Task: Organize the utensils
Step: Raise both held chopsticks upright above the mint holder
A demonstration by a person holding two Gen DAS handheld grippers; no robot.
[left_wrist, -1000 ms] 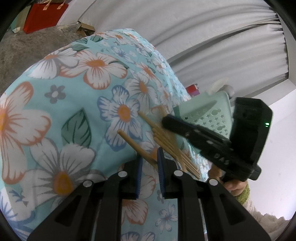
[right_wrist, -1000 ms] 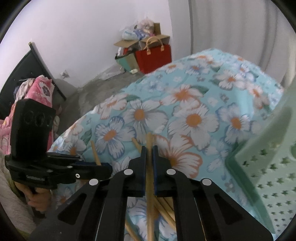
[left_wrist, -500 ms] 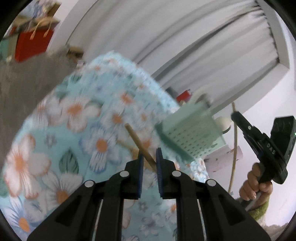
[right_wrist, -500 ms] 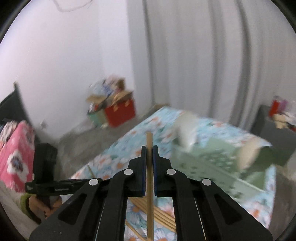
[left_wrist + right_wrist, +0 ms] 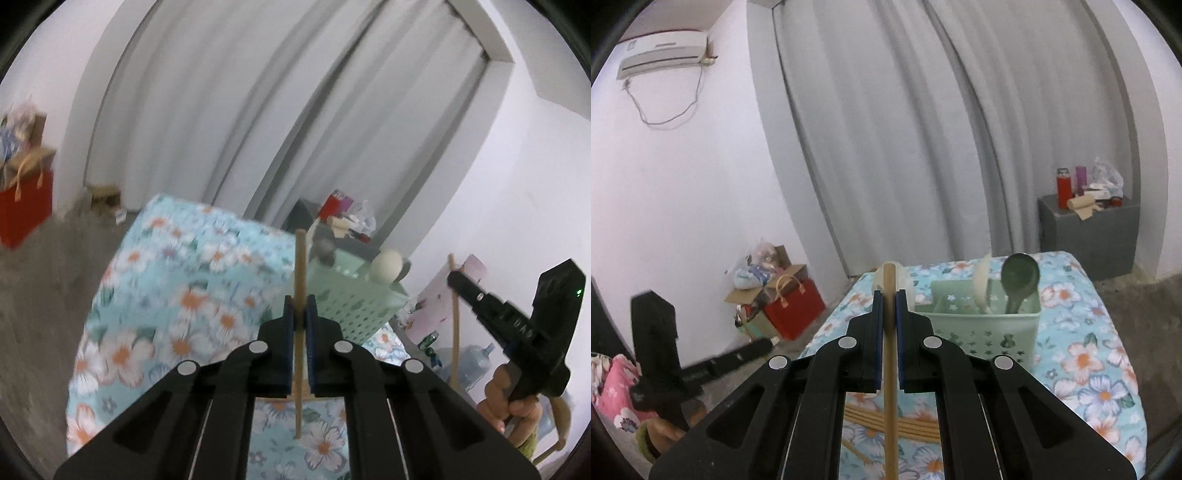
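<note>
My left gripper (image 5: 301,306) is closing its jaws tight on a wooden chopstick (image 5: 300,258), which stands upright between the blue pads, above the floral tablecloth (image 5: 166,295). My right gripper (image 5: 889,299) is shut on a second chopstick (image 5: 888,387), also upright. The pale green basket (image 5: 982,328) sits just beyond and to the right of it, with a dark green ladle (image 5: 1019,277) and white spoons inside. Several more chopsticks (image 5: 916,430) lie on the cloth below. In the left wrist view the right gripper (image 5: 458,280) shows at right with its chopstick (image 5: 456,332), right of the basket (image 5: 354,299).
A grey cabinet (image 5: 1089,229) with bottles stands behind the table by the grey curtain (image 5: 923,129). A red bag (image 5: 794,310) and boxes sit on the floor at left. The left gripper's body (image 5: 653,332) and a hand are at the far left.
Both grippers have risen off the cloth, each with a chopstick. The left one's chopstick went from slanted to upright and its pads drew closer. The basket now lies ahead of both.
</note>
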